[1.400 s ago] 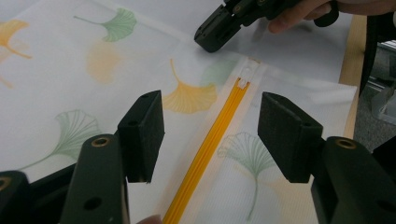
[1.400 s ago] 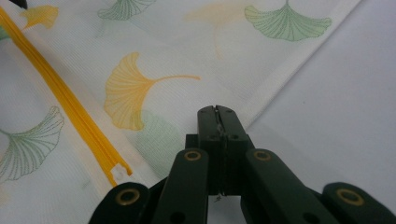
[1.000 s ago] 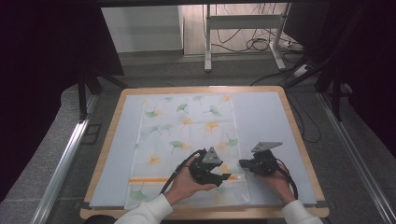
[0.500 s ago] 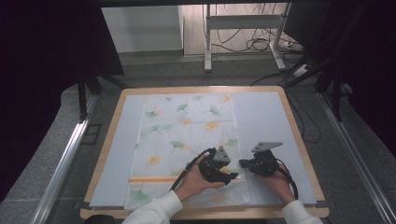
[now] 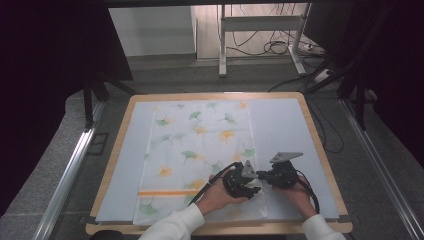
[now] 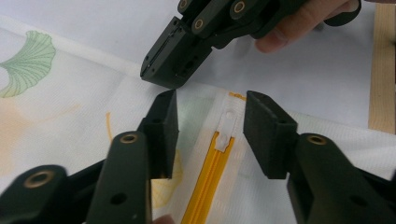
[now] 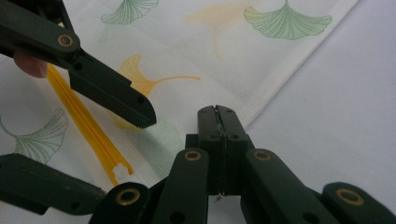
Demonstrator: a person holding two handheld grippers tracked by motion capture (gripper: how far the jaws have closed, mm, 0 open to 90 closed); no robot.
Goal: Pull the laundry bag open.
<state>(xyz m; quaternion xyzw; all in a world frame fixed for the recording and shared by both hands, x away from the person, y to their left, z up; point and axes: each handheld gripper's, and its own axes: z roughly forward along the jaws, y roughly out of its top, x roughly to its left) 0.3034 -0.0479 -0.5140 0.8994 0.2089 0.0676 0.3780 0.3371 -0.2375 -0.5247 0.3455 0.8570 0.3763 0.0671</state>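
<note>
Now zipper-grab step: left claw [image 6: 210, 128], jaws just closing, half-open astride the white zipper pull [image 6: 227, 126] without touching it; right claw [image 7: 218, 122] clamped on the pillowcase [image 5: 200, 145] edge at 5 o'clock on the tabletop [image 5: 280, 117]. Next, pinch the pull squarely.

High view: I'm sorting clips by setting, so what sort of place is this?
Probably a lab or recording workspace, not a home: a wood-rimmed table with a leaf-print fabric cover spread on it, dark screens beside it, and a metal desk frame with loose cables on the floor behind.
</note>
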